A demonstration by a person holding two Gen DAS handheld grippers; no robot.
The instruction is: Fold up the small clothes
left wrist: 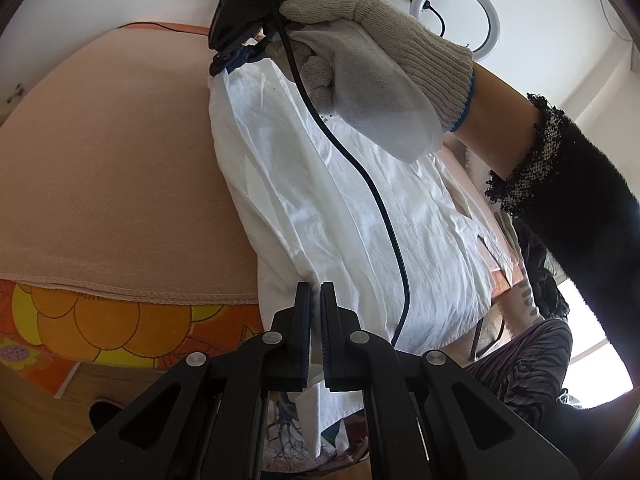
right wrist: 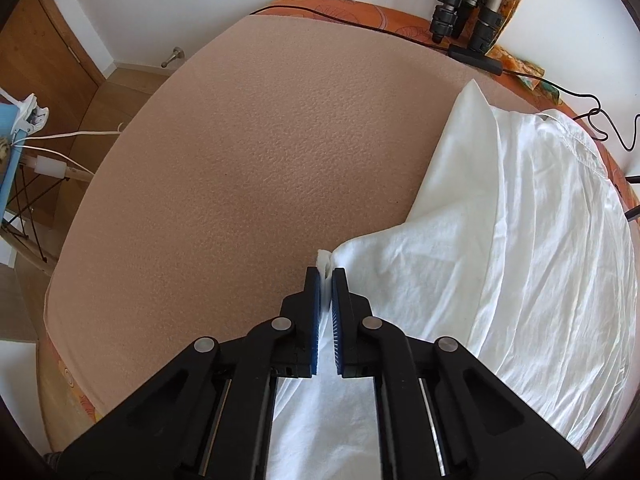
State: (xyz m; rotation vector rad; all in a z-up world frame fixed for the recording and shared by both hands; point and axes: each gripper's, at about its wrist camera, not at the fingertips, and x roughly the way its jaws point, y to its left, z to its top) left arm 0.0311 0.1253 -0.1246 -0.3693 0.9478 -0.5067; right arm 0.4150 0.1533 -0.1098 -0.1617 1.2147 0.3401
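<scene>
I have both grippers clamped on the white garment (right wrist: pixel 500 240), which lies along the peach cover's (right wrist: pixel 260 160) edge: the left gripper (left wrist: pixel 316 300) near, the right gripper (right wrist: pixel 327 276) far. The right's corner bite looks thin; I judge a hard pull could slip it.

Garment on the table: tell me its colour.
Plain white garment, no pattern; clearest in the right wrist view.

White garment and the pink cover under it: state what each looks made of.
White garment: thin woven cloth, probably cotton, matte; it shows many fine sharp creases. Pink cover: soft matte fabric with a pebbled, crepe-like grain and a stitched hem in the left wrist view; the fibre is unclear.
</scene>
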